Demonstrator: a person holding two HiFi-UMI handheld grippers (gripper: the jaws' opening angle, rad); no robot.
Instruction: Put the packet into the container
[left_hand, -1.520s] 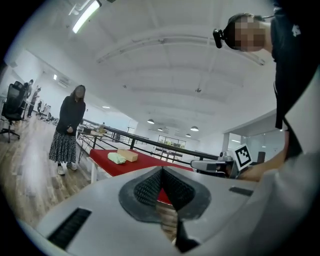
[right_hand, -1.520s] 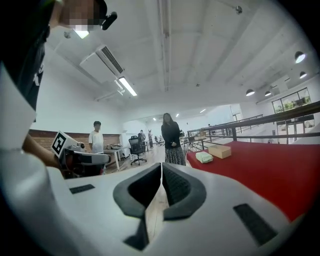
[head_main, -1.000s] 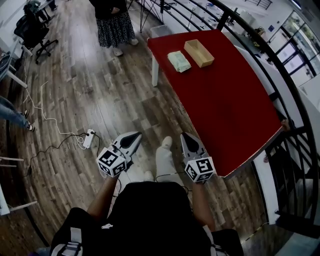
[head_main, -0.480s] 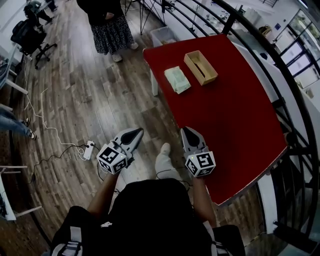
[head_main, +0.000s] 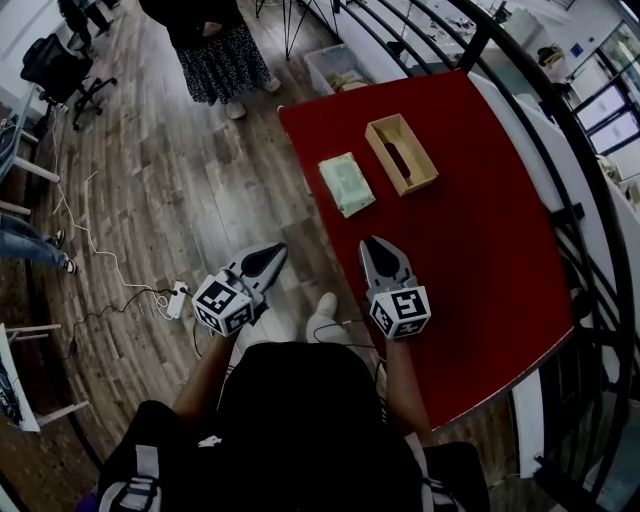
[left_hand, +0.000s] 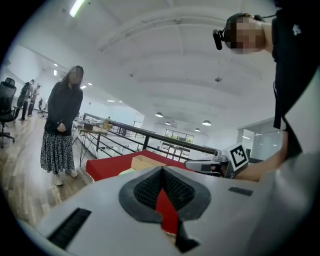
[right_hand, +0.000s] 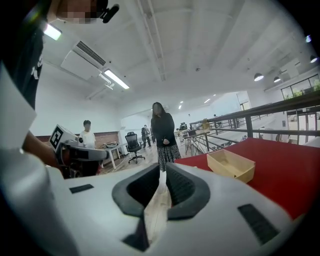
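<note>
Both grippers are closed up with nothing in them: the left gripper (head_main: 268, 256) has its jaws pinched together out over the wood floor (head_main: 170, 190), and the right gripper (head_main: 374, 246) is the same, jaws together, over the near edge of the red table (head_main: 470, 250). The packet (head_main: 347, 183) is lying flat on the table just beside the open wooden container (head_main: 401, 153), not in it, and well ahead of both grippers.

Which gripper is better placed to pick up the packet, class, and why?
Right. The right gripper is over the red table, nearer the packet; the left gripper hangs over the floor beside it. Both pairs of jaws are shut and empty.
</note>
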